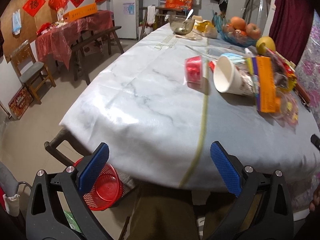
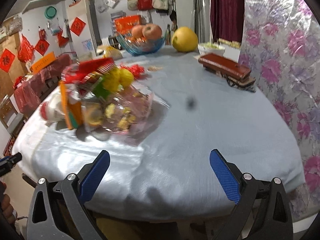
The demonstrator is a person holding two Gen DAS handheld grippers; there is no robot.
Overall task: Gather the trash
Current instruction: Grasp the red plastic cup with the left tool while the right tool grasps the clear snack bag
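Both jaws stand wide with nothing between them: the left gripper [image 1: 159,167] and the right gripper [image 2: 160,175] hang over the near edge of the long table covered in a pale grey marbled cloth [image 1: 140,100]. Trash lies in a heap on that cloth: a white paper cup on its side [image 1: 227,76], a small red plastic cup tipped over [image 1: 193,71], an orange cardboard packet [image 1: 266,84] whose print is too blurred to read, and crinkled clear snack wrappers [image 2: 120,112]. Below the table's edge, on the floor, sits a red plastic mesh basket [image 1: 106,190], partly hidden by the left finger. An orange box on the far red-covered table [image 1: 82,12] carries lettering too faint to read. Red diamond papers [image 1: 34,4] with a Chinese character hang on the wall. Farther along the table are a blue glass fruit bowl [image 2: 144,44] and a yellow pomelo [image 2: 185,39]. Floral foil [image 2: 280,70] covers the right wall.
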